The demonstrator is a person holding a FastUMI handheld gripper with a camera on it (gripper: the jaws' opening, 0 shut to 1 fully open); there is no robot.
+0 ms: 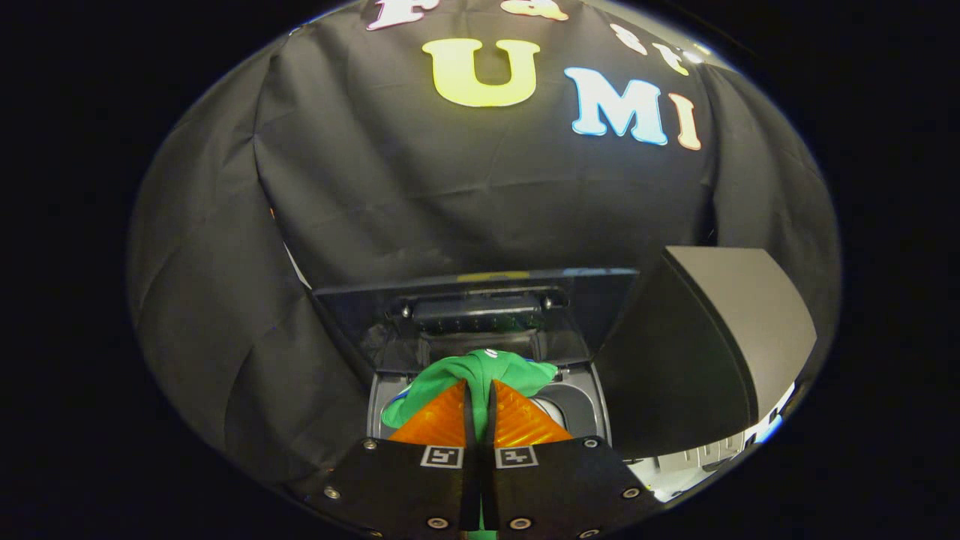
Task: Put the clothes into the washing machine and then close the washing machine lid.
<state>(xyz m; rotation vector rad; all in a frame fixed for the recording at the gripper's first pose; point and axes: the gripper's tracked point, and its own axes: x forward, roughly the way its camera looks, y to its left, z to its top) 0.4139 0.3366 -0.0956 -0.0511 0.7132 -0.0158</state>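
booth wall [225, 300]: black cloth, hanging behind and to the left of the washing machine.
washing machine [379, 397]: small grey top-loader, just ahead of and below the fingers; its rim shows to either side of the garment.
washing machine lid [360, 311]: dark, glossy, raised upright at the back of the washing machine's opening, with a hinge block at its middle.
green garment [480, 371]: bunched cloth, pinched at the fingertips and spilling out ahead of them and to both sides; it hangs over the washing machine's opening, in front of the lid. a thin strip of green also shows low in the gap between the finger bases.
gripper [478, 390]: nearly closed, only a narrow slit left between the two orange fingers [435, 420]; both pads press on the garment.
drum opening [574, 405]: pale curved edge visible to the right of the fingers, inside the washing machine's rim.
grey panel [742, 315]: large slanted slab right of the washing machine, light on its outer face, dark on the side facing the lid.
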